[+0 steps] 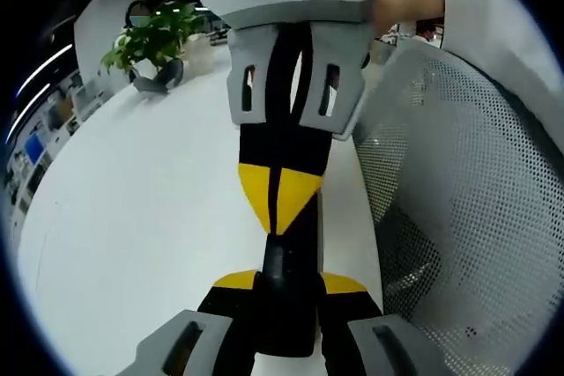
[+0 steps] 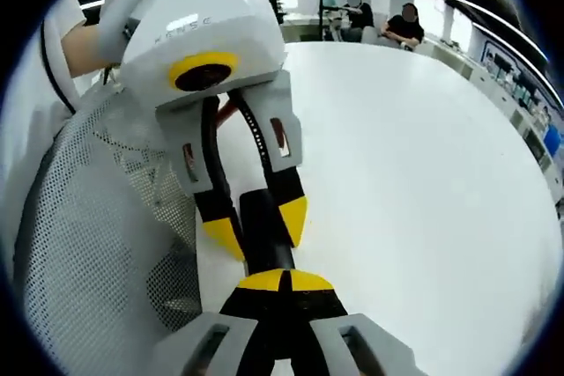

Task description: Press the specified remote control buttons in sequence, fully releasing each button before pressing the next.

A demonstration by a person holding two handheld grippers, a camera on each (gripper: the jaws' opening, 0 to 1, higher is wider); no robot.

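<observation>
Remote control (image 1: 286, 292), black and slim, is held over the white worktop (image 1: 150, 217), grasping it the left claw (image 1: 286, 283), while the right claw (image 2: 284, 281), clenched, touches it beside a mesh chair (image 1: 458, 200).

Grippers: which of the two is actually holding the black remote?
The left gripper: its yellow-tipped jaws sit apart, clamped on the remote. The right gripper has its tips shut together.
</observation>
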